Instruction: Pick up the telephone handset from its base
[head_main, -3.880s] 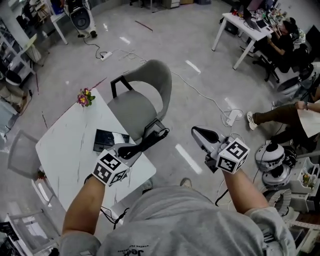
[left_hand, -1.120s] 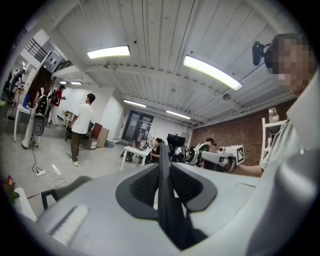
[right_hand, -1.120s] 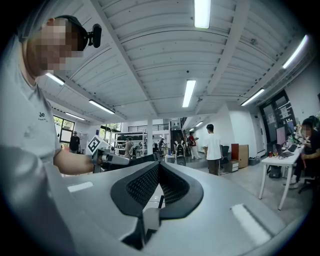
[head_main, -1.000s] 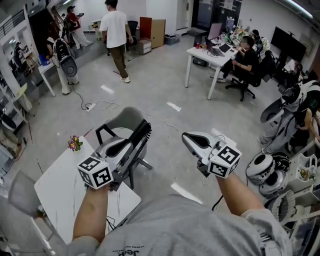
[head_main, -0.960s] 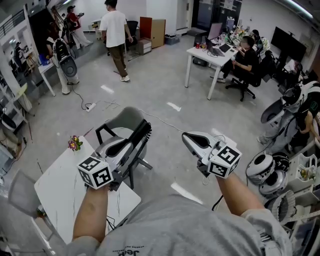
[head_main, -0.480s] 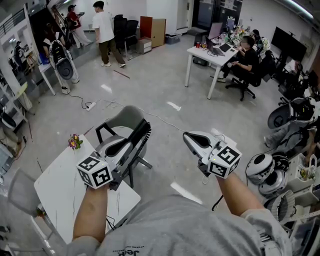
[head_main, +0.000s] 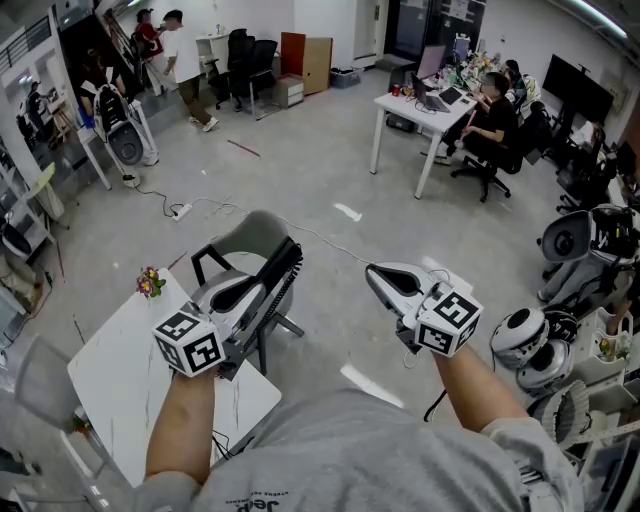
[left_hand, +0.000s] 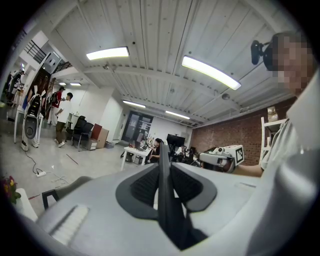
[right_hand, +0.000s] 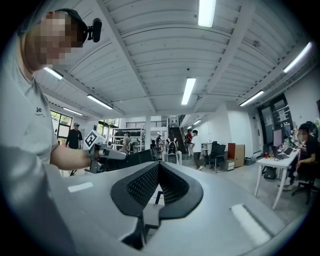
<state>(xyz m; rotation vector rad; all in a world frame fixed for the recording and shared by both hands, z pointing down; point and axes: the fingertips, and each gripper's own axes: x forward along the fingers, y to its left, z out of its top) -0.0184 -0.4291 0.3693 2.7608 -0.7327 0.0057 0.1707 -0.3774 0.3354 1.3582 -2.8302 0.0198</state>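
Telephone handset (head_main: 289, 259): black, slim, ribbed along one edge; aloft above the grey shell chair (head_main: 247, 233).
Left gripper (head_main: 268, 283): smooth grey jaws clamped on it.
Right gripper (head_main: 377, 275): jaws together, empty.

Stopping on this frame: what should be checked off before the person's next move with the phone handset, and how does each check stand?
1. Handset clamped by the left hand-held gripper: ok, the jaws are closed on it in the left gripper view.
2. Handset lifted off the table: ok, it is held above the table's edge.
3. Right hand-held gripper free: ok, jaws together with nothing between them.
4. The two grippers apart: ok, open floor between them.
5. Phone base position: cannot tell, it is not in view.
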